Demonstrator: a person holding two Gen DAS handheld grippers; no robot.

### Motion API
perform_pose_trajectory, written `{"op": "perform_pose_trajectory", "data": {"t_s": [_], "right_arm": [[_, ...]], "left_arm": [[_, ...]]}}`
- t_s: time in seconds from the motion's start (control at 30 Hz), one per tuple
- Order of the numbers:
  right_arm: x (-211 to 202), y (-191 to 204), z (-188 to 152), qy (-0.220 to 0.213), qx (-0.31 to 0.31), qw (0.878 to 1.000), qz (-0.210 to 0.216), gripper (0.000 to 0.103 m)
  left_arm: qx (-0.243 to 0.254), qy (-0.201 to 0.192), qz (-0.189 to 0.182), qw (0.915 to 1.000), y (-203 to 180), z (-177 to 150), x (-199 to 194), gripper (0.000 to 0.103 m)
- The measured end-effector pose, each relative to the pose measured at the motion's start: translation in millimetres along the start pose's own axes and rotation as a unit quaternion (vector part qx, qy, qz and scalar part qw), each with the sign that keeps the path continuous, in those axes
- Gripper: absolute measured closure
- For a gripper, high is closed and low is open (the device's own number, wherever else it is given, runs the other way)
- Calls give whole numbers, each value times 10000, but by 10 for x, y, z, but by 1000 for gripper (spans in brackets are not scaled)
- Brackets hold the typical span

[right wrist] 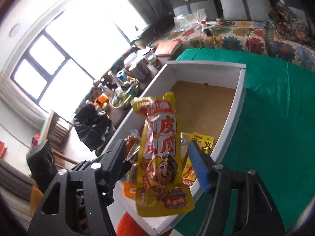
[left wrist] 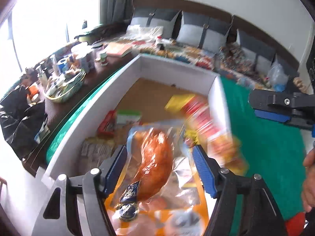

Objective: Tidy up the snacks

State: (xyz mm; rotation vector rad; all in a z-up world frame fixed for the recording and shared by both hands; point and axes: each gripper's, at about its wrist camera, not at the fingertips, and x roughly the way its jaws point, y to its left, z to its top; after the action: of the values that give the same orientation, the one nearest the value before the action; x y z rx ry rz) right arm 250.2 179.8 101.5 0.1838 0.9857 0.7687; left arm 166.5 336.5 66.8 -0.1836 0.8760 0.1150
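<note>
1. My left gripper (left wrist: 160,167): jaws spread wide, nothing clamped. It hangs over the near end of the white box (left wrist: 94,106), pads either side of a clear pack w/ a brown drumstick (left wrist: 155,163) lying below, not touching it.
2. My right gripper (right wrist: 157,161): jaws apart too, blue pad (right wrist: 198,167) on one side. A yellow-red snack pouch (right wrist: 161,157) w/ a cartoon boy sits upright between the fingers; can't tell if any pad touches it. Looks loose, in the air above the box.
3. Same pouch in left view is a motion-blurred red/yellow streak (left wrist: 208,129) by the box's right wall.
4. Box contents, left view: drumstick pack on top of an orange-white bag (left wrist: 177,220) at near end; red pack (left wrist: 107,123) and green-white pack (left wrist: 129,116) along the left wall; far part is bare brown floor. Right view adds yellow packs (right wrist: 203,141) by the right wall.
5. Box sits on a green cloth (left wrist: 261,137) over the desk.
6. Beyond: cluttered side table w/ jars and cans (left wrist: 82,59), floral-covered sofa (right wrist: 246,37) w/ grey cushions (left wrist: 198,33), bright window (right wrist: 59,63).
</note>
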Motion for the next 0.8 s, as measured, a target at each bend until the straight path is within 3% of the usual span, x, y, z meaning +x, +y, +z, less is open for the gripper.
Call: {"op": "perform_pose_trajectory", "data": {"t_s": [0.03,0.1,0.2,0.27,0.3,0.4,0.5,0.57,0.7,0.8], "right_arm": [[89,-5,-92,106,-32,9999,-85,28],[137,-65,-239,231,15,9997,-124,28],[-38,-213,-364,149,-81,9993,-333,27],[-219,-236,-340,-57,-333,9977,-587,27],[-316,-202,-343,-177,-485,9961,-716,22],[-448,-42,-361,-407,-1137,9857,-1175,16],[-493,94,-462,-400,-1665,9727,-1566,16],[-514,151,-530,-451,-1782,9697,-1607,16],[-519,185,-602,-422,-1729,9698,-1667,16],[-479,187,-622,-337,-1686,9707,-1680,16]], "left_arm": [[-9,-17,-6,10000,7,-64,23,33],[-12,-200,44,9998,7,-181,-13,21],[46,-680,428,9968,-49,-291,-266,17],[46,-1009,749,9921,-91,-365,-500,6],[38,-1251,968,9874,-120,-386,-653,0],[-115,-1686,1336,9765,-125,-381,-949,0],[-437,-1484,1209,9805,-47,-313,-975,0],[-520,-1336,1103,9835,-25,-338,-959,0],[-520,-1177,1284,9833,39,-403,-896,0],[-429,-1022,1160,9870,82,-414,-859,0]]}}
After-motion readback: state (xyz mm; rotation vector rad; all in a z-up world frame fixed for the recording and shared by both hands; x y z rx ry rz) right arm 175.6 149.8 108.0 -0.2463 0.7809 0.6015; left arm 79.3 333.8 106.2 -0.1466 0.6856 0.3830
